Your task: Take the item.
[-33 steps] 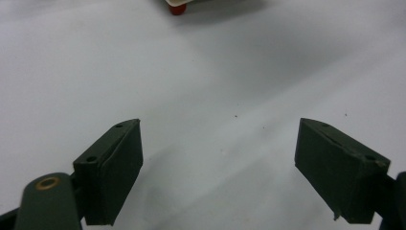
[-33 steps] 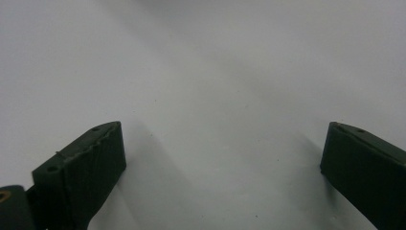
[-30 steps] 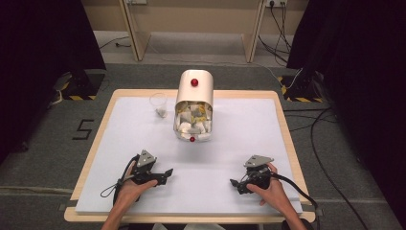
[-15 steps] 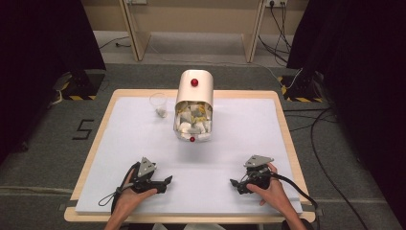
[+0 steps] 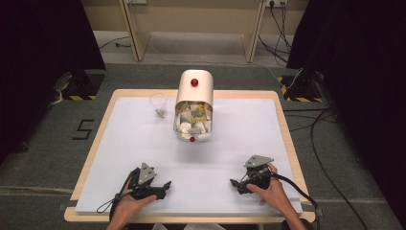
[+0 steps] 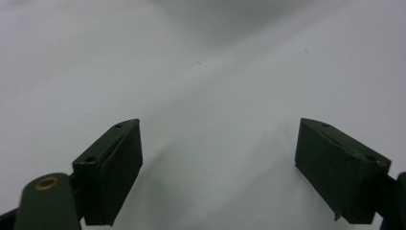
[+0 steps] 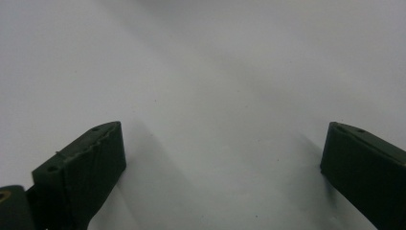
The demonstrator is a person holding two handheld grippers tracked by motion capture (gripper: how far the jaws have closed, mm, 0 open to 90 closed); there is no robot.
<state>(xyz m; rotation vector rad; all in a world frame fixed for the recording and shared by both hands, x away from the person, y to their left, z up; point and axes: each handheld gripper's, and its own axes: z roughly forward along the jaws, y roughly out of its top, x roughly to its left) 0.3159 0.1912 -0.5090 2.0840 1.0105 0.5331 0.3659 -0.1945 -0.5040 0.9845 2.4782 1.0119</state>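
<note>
A cream rounded container (image 5: 194, 103) with red knobs stands at the table's far middle, its clear front showing several white and yellow pieces inside. A clear plastic cup (image 5: 158, 104) stands just left of it with something small and white in it. My left gripper (image 5: 165, 187) rests low on the white table surface near the front left, jaws wide apart with nothing between them (image 6: 218, 167). My right gripper (image 5: 234, 185) rests near the front right, also open and empty (image 7: 222, 167). Both point toward the table's middle.
The white table top (image 5: 239, 139) has a wooden rim. Beyond it lie cables (image 5: 330, 143) on the grey floor, wooden frame legs (image 5: 134, 28) and dark curtains on both sides. A "5" marking (image 5: 82, 129) is on the floor at left.
The left hand and gripper have drawn back slightly toward the table's front edge. The right gripper stays where it was.
</note>
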